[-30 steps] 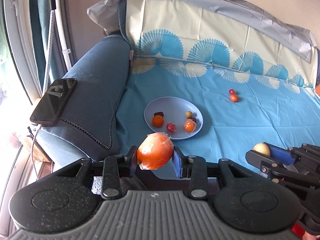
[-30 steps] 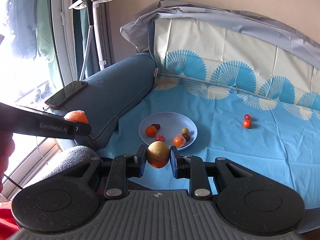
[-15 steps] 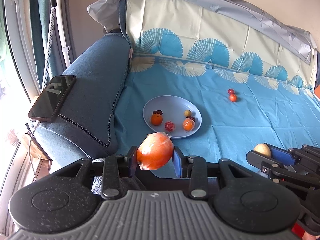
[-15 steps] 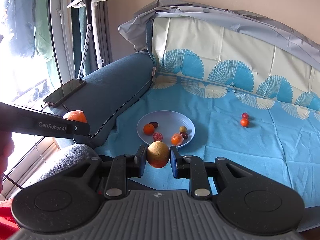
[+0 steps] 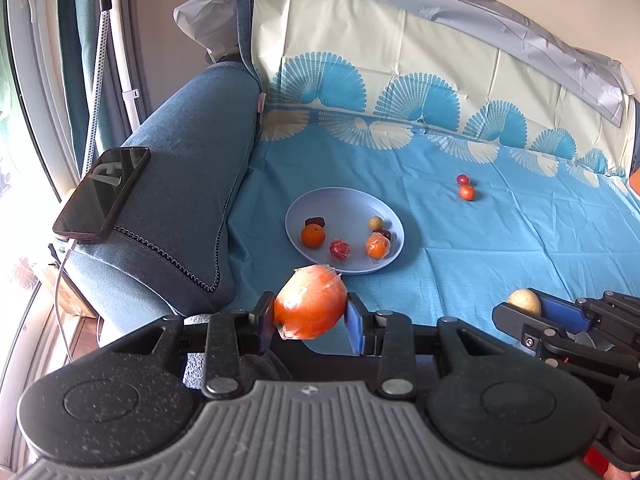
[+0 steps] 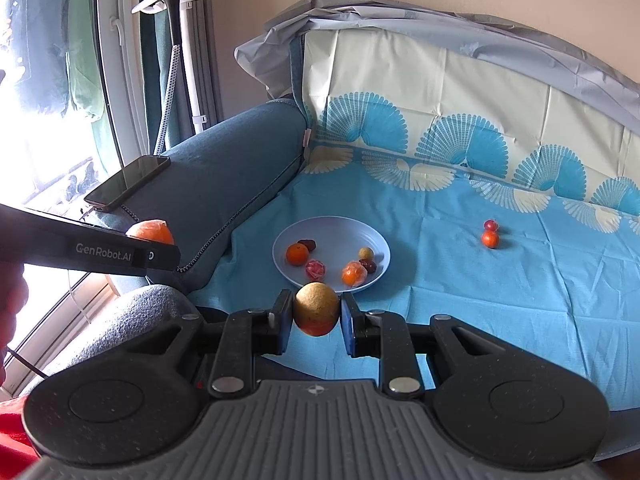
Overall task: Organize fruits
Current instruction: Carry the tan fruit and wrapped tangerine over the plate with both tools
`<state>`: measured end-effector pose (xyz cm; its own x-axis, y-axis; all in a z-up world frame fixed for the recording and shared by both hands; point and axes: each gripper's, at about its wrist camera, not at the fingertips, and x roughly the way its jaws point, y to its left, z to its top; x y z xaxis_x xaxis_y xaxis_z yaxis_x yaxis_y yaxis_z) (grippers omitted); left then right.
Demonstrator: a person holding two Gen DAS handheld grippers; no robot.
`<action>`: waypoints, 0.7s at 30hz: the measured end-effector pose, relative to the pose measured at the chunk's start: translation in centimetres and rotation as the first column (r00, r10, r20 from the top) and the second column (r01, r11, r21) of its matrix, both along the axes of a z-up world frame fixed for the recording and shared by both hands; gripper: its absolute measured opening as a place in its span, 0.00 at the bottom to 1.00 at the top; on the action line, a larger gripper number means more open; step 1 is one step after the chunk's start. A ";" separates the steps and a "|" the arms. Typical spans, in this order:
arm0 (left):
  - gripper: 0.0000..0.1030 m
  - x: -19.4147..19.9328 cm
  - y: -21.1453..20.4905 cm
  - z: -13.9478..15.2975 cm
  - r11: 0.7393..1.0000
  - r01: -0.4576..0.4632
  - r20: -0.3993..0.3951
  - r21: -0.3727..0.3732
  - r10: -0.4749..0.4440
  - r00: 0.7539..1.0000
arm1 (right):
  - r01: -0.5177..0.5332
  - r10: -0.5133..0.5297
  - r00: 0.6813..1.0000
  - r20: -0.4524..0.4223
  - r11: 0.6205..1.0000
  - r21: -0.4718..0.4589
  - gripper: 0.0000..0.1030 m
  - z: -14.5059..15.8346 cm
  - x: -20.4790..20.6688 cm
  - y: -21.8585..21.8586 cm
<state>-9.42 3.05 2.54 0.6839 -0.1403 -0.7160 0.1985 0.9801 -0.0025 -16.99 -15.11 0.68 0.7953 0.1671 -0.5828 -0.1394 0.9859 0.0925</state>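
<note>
My left gripper is shut on a plastic-wrapped orange, held in the air short of the plate. My right gripper is shut on a small yellow-brown fruit; it also shows at the right edge of the left wrist view. A pale blue plate lies on the blue cloth and holds several small fruits: an orange, a red one, a wrapped orange, a yellow one and dark ones. Two small fruits, one dark red and one orange, lie loose to the right.
A phone with a cable rests on the blue sofa armrest to the left. The patterned cloth covers the seat and backrest. A garment steamer stand and a window are at the far left.
The view in both cameras has shifted slightly, with the plate a little lower in the right wrist view. Both grips are unchanged.
</note>
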 end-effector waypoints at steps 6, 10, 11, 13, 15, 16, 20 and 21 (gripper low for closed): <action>0.39 0.6 0.2 -0.4 1.000 0.001 -0.016 0.001 -0.001 1.000 | -0.001 0.001 1.000 -0.015 1.000 0.001 0.25 -0.3 0.5 0.1; 0.39 1.4 0.2 -0.6 1.000 0.003 -0.025 0.005 -0.003 1.000 | -0.006 0.006 1.000 -0.027 1.000 -0.002 0.25 -0.6 0.9 0.2; 0.39 1.7 0.2 -0.7 1.000 0.003 -0.028 0.006 -0.003 1.000 | -0.006 0.006 1.000 -0.031 1.000 -0.002 0.25 -0.7 1.1 0.2; 0.39 2.4 0.2 -0.8 1.000 0.001 -0.033 0.005 -0.001 0.999 | -0.006 0.005 0.999 -0.038 1.000 -0.002 0.25 -1.0 1.4 0.1; 0.39 3.0 0.2 -0.8 1.000 0.001 -0.038 0.003 -0.001 0.999 | -0.004 0.004 0.999 -0.046 1.000 -0.001 0.25 -1.2 1.8 0.0; 0.39 3.4 0.2 -0.9 1.000 0.002 -0.040 0.003 -0.002 0.999 | -0.003 0.003 0.999 -0.049 1.000 -0.001 0.25 -1.3 2.0 0.0; 0.39 5.2 -0.3 -0.9 1.000 0.018 -0.037 0.008 -0.017 0.999 | 0.005 -0.005 0.998 -0.063 1.000 0.003 0.25 -1.9 3.7 -0.2; 0.39 5.7 -0.5 -1.0 1.000 0.024 -0.039 0.006 -0.024 0.999 | 0.008 -0.007 0.998 -0.066 1.000 0.004 0.25 -2.1 4.2 -0.3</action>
